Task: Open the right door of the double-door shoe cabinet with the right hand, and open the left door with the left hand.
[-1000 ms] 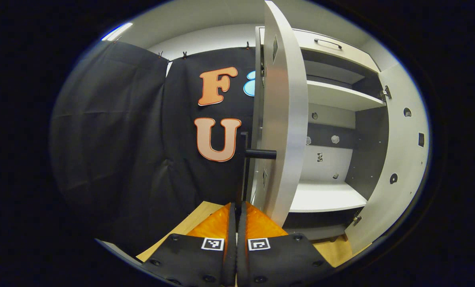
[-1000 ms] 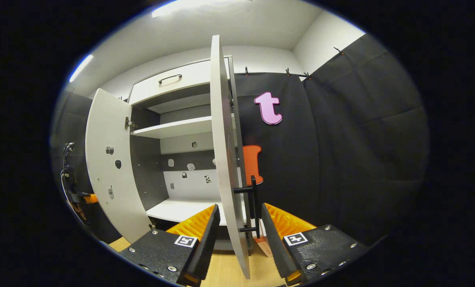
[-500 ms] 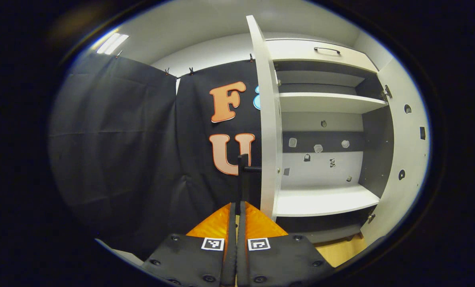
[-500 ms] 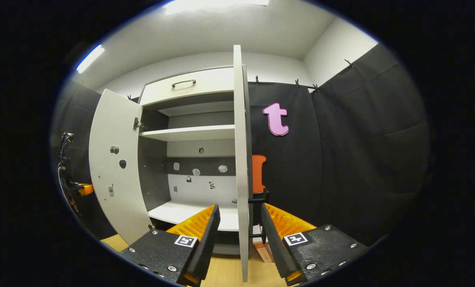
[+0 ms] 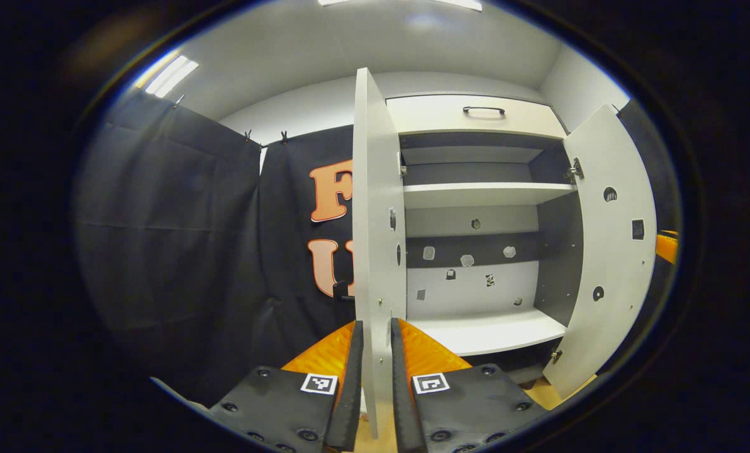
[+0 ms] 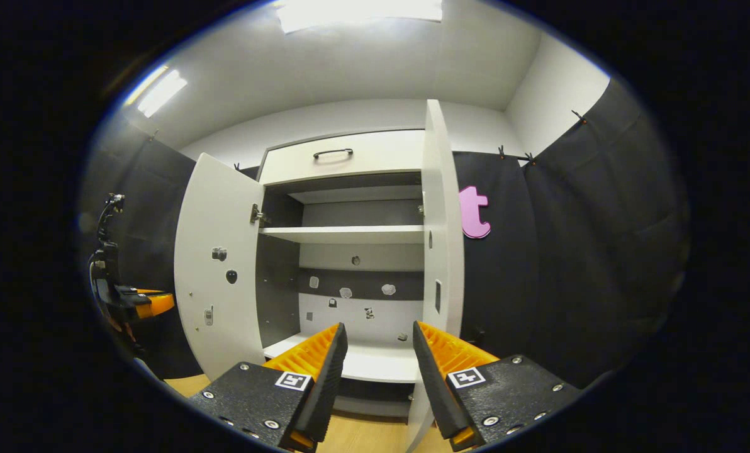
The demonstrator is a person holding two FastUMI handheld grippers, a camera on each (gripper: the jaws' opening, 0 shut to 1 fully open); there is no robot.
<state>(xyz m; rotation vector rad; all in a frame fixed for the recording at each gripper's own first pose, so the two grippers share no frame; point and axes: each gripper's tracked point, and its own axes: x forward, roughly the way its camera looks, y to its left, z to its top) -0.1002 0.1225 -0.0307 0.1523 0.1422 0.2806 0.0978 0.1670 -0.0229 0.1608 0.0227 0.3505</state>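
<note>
The white shoe cabinet point(image 5: 475, 195) has both doors swung out. In the left gripper view the left door point(image 5: 375, 220) is seen edge-on, its black handle point(image 5: 342, 290) peeking out on the left side. My left gripper point(image 5: 375, 384) is open; its fingers stand slightly apart on either side of the door's edge, and contact cannot be made out. The right door point(image 5: 614, 251) hangs wide at the right. In the right gripper view my right gripper point(image 6: 375, 377) is open and holds nothing, in front of the lower shelf. The right door point(image 6: 441, 251) stands just right of it, the left door point(image 6: 218, 264) at the left.
Inside are two white shelves and a dark back panel. A drawer with a black handle point(image 6: 333, 153) tops the cabinet. Black cloth walls flank it on both sides. A wooden floor point(image 6: 350, 437) lies below. The left gripper point(image 6: 129, 302) shows far left in the right gripper view.
My left gripper has let go of the left door's handle, parted its fingers and drawn back. My right gripper has backed away from the right door's edge. Both doors now stand wider.
</note>
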